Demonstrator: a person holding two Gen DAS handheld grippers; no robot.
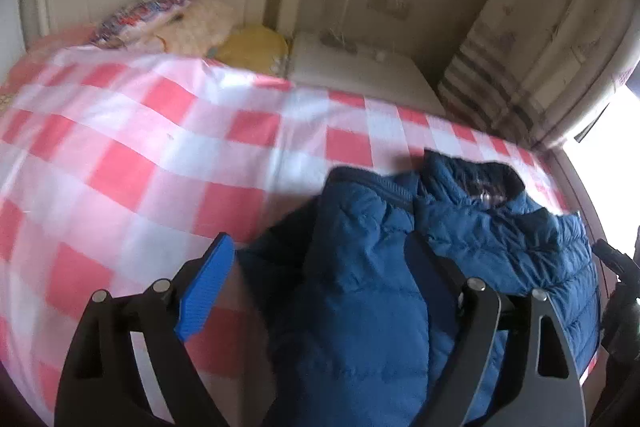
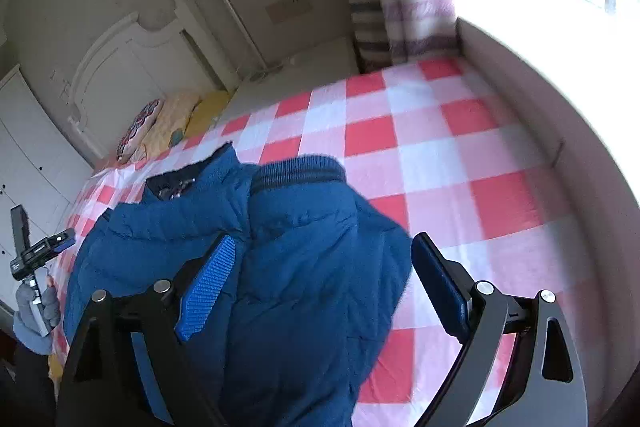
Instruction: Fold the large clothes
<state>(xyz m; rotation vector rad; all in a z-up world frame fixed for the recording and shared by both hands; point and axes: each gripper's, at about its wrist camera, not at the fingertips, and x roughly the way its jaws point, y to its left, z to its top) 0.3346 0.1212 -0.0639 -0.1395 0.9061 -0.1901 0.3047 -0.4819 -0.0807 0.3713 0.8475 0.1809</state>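
A blue puffer jacket [image 1: 492, 227] lies bunched on the bed's red-and-white checked sheet [image 1: 120, 147], collar toward the headboard. My left gripper [image 1: 318, 243] hovers open over the jacket's left part, with padded fabric below the gap and neither blue pad pressing on it. In the right wrist view the jacket [image 2: 160, 227] shows a ribbed cuff [image 2: 300, 171] folded over its chest. My right gripper [image 2: 324, 241] is open above that sleeve, its pads clear of the cloth. The left gripper [image 2: 40, 251] appears at the far left, held by a gloved hand [image 2: 36, 307].
Pillows [image 1: 168, 19] and a yellow cushion [image 1: 256, 47] are piled by the white headboard [image 2: 120, 67]. A white bedside cabinet [image 1: 360, 67] and a striped curtain [image 1: 500, 67] stand past the bed. A pale ledge wall [image 2: 560, 107] under the window borders the bed's right side.
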